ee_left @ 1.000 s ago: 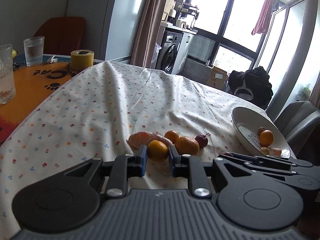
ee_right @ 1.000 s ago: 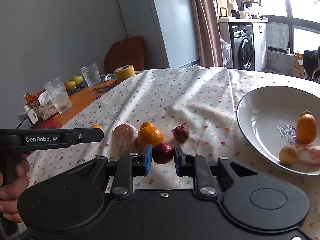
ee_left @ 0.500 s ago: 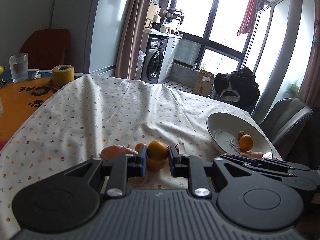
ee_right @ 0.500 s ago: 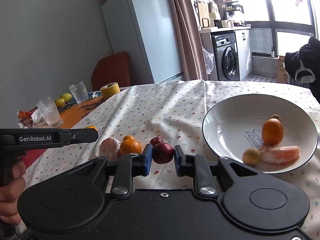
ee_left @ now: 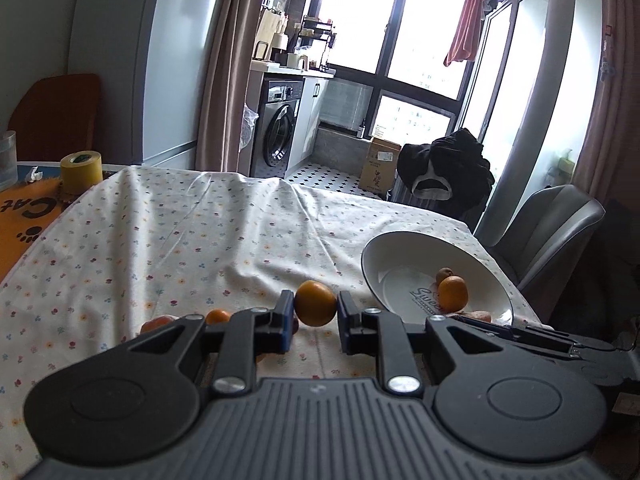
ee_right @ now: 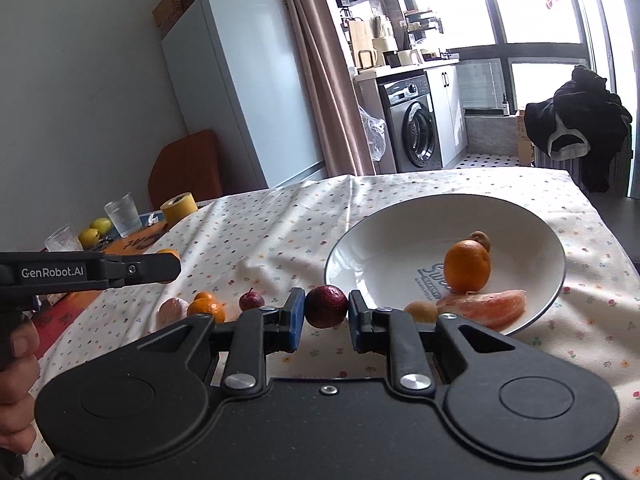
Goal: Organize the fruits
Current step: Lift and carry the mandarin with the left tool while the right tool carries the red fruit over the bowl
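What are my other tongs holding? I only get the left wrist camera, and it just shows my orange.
Observer: The right tongs are shut on a dark red fruit, held near the white bowl.
Operator: How many little brown fruits are in the bowl? I see one behind the orange.
Observer: Two. A second small brown fruit sits at the bowl's near rim. The right tongs block it in your view.
Operator: Is any fruit hiding far away?
Observer: Yes, two yellow fruits lie by the drinking glasses at the table's far corner, outside your picture.
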`<state>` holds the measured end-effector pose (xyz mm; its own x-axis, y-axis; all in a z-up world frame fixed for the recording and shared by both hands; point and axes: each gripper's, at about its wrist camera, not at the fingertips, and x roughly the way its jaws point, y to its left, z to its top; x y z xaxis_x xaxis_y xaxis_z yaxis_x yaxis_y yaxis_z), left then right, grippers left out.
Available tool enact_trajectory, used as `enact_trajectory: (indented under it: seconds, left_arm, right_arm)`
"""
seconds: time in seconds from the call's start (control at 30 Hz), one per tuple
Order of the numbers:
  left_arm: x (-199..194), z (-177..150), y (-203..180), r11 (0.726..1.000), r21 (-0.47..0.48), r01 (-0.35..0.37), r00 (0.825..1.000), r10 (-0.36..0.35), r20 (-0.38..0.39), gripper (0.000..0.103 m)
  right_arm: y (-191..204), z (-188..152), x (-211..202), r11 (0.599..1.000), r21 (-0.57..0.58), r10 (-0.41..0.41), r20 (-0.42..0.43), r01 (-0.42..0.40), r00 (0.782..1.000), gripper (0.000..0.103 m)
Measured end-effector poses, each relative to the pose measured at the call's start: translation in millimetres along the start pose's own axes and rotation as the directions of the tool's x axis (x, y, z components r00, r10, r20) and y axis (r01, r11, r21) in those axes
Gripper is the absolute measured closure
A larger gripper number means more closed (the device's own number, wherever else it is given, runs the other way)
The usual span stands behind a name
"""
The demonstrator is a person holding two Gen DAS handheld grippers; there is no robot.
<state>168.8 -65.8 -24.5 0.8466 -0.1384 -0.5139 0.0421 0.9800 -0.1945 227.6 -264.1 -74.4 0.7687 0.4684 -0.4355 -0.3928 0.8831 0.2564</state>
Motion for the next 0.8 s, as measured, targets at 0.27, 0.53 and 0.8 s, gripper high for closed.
enact_trajectory:
  seconds: [0.27, 0.53, 0.8]
  left_arm:
    - [14, 7, -19, 0.999, 0.029, 0.027, 1.000, -0.026, -0.011, 0.082]
    - [30, 13, -38, 0.997, 0.057, 0.048, 0.999, -0.046, -0.024, 0.082]
    - [46, 16, -56, 0.994, 0.082, 0.066, 0.997, -0.062, -0.044, 0.082]
  right_arm:
    - [-21, 3, -4, 0.998, 0.028, -0.050, 0.031, 0.049, 0.998, 0.082]
    - [-42, 7, -4, 0.995, 0.060, -0.081, 0.049, 0.078, 0.995, 0.082]
    - [-54, 10, -4, 0.994, 0.069, -0.093, 0.051, 0.089, 0.994, 0.082]
